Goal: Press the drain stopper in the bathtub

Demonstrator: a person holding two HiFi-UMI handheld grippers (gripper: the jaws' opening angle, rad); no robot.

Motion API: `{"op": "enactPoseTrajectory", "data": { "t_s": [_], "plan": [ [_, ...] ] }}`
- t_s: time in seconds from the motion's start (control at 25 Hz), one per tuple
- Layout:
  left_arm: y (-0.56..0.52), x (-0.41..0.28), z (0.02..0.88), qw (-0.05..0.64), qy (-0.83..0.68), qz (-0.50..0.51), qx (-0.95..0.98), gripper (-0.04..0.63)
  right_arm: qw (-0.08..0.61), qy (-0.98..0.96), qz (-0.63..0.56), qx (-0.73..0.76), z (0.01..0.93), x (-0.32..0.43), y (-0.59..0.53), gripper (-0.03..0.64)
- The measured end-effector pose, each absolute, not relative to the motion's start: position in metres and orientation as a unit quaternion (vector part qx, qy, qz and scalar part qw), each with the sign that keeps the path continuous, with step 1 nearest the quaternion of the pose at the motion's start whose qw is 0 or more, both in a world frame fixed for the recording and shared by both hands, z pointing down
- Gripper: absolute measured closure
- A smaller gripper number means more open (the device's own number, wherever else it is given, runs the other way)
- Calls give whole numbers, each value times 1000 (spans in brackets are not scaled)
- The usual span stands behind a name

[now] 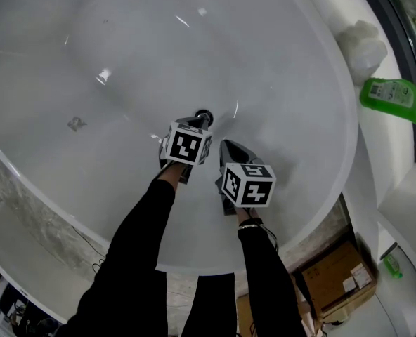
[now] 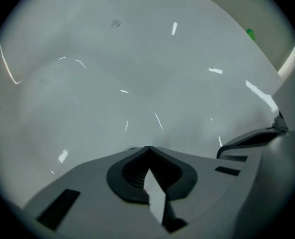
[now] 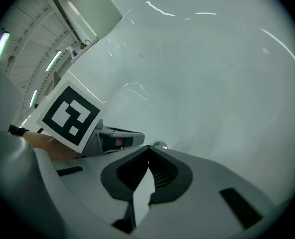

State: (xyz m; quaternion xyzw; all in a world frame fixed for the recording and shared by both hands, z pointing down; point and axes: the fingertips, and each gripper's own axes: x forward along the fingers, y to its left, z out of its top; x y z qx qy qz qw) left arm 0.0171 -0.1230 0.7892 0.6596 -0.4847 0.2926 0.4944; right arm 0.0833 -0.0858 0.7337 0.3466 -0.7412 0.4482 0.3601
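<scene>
The large white glossy bathtub (image 1: 124,62) fills the head view, and the small round chrome drain stopper (image 1: 204,114) sits at its bottom, close to the near wall. The left gripper (image 1: 198,122), a grey two-jaw tool with a marker cube, points down at the stopper. Its jaws are pressed together with nothing between them, and their tip is on or just above the stopper. I cannot tell if they touch, because in the left gripper view the stopper is hidden under the jaws.

The right gripper (image 3: 148,147) of the same kind hangs just beside the left one, a little nearer to the person. Its jaws are also together and empty, and in its view the stopper shows just beyond their tip.

I judge that the pressing step is in hand, or just about to begin. The next move calls for a short, straight push down on the middle of the stopper with the closed left tip, so that it does not slip off the smooth metal.
</scene>
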Motion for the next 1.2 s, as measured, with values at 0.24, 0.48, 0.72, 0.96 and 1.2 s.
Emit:
{"op": "enactPoseTrajectory", "data": {
  "t_s": [0.24, 0.48, 0.72, 0.96, 1.2],
  "plan": [
    [-124, 14, 806, 506, -483, 293, 652, 595, 366, -735, 466, 329, 758, 70, -106, 617],
    [-125, 14, 820, 510, -479, 297, 650, 595, 380, -731, 475, 310, 784, 67, -110, 617],
    [-123, 21, 833, 514, -470, 302, 650, 595, 392, -725, 480, 300, 804, 72, -112, 618],
    [-121, 24, 846, 516, -470, 304, 648, 595, 402, -728, 475, 287, 818, 69, -116, 618],
    [-118, 21, 854, 512, -475, 307, 646, 595, 414, -730, 471, 273, 828, 67, -111, 618]
  ]
}}
